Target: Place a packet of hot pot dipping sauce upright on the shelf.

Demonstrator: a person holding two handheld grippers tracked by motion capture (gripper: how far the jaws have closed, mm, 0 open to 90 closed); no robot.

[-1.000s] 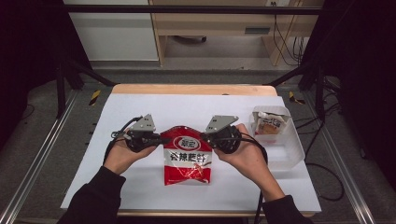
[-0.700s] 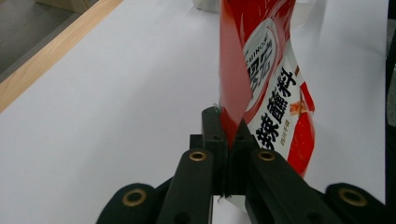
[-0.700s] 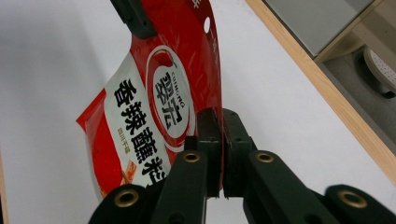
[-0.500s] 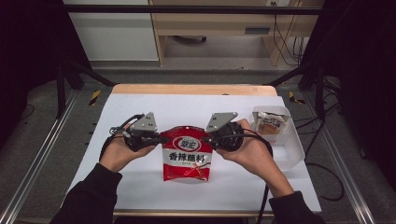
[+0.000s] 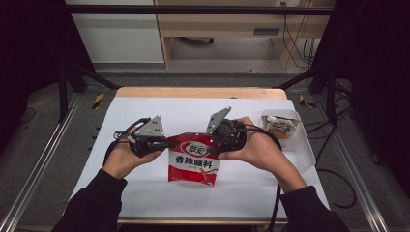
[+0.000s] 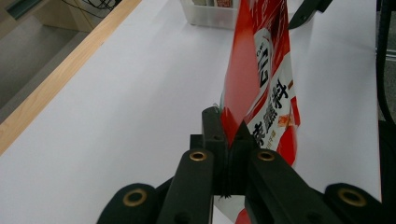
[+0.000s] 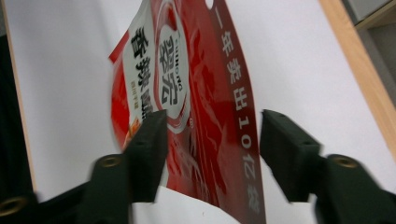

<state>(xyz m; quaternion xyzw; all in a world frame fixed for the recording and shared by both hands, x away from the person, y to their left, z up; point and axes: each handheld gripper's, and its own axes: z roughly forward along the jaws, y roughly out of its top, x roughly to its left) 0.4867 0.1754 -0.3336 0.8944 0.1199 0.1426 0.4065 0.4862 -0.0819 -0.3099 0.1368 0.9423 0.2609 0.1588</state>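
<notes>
A red snack packet point(image 5: 193, 162) with white lettering hangs upright above the white table cover, its lower edge near the sheet. My left gripper point(image 5: 167, 144) is shut on the packet's top left edge; in the left gripper view the jaws point(image 6: 229, 135) pinch the packet point(image 6: 259, 84). My right gripper point(image 5: 212, 145) is at the top right corner. Its jaws have just been opening, and in the right gripper view they point(image 7: 214, 116) stand apart. The packet point(image 7: 205, 93) is between them, and the right jaw is clear of it.
A clear plastic box point(image 5: 296, 145) at the right of the table holds a wrapped snack point(image 5: 279, 126); the box point(image 6: 210, 11) also shows in the left gripper view. The wooden table edge point(image 5: 200, 92) runs along the far side. A black cable trails from each gripper.
The left gripper and the packet have risen a little off the sheet. The right hand has stayed almost where it was.
</notes>
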